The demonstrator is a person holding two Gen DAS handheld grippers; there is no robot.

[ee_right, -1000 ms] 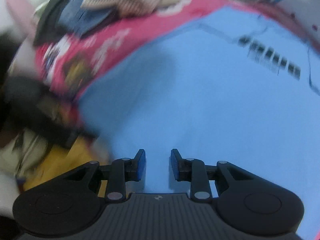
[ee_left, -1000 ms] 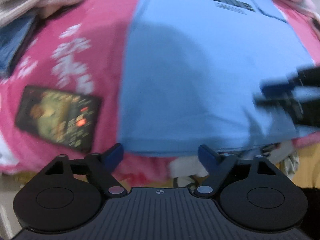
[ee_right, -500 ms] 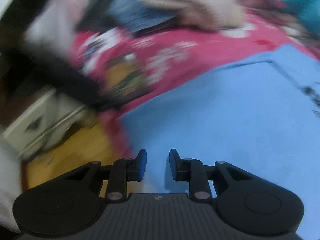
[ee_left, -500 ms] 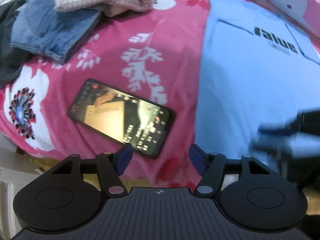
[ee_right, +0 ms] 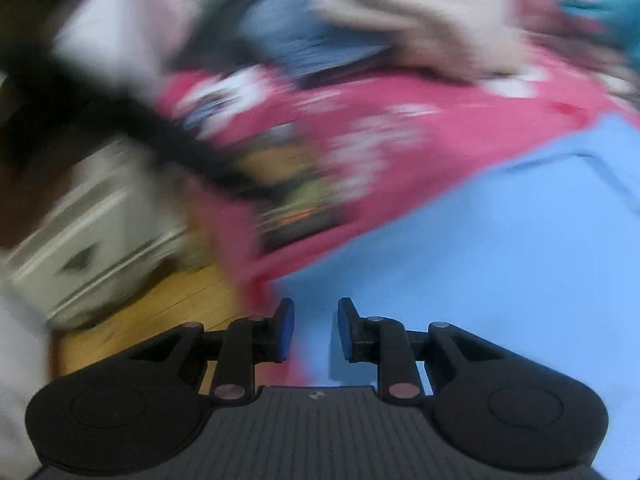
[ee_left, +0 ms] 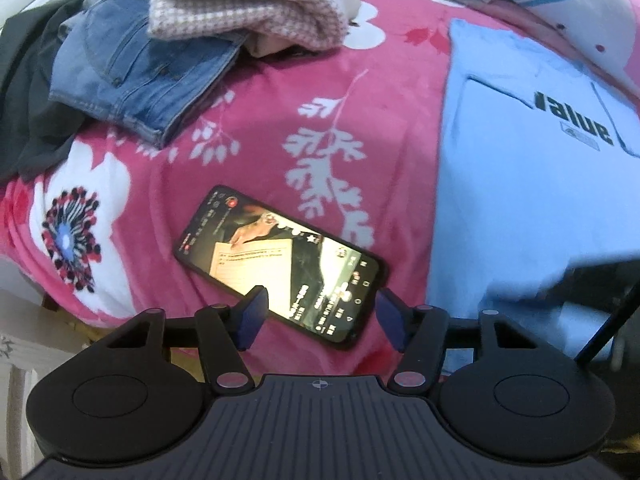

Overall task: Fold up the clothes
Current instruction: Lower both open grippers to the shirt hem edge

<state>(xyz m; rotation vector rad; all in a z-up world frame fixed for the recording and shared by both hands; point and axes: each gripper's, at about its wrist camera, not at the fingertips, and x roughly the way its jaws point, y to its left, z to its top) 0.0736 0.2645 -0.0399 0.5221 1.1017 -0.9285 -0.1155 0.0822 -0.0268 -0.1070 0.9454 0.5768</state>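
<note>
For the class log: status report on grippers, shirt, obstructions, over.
Left gripper open, empty. Right gripper open over blue T-shirt hem. Phone on blanket beside shirt.

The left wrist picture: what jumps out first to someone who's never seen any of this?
Probably the lit phone, lying screen-up on the pink flowered blanket just ahead of the open left gripper. To its right spreads a light blue T-shirt with dark lettering. Folded jeans and a checked cloth are piled at the blanket's far left.

Black left tongs [ee_left: 320, 314], black right tongs [ee_right: 316, 330], blue pads [ee_left: 253, 312], silver pivot screws, ribbed bodies
</note>
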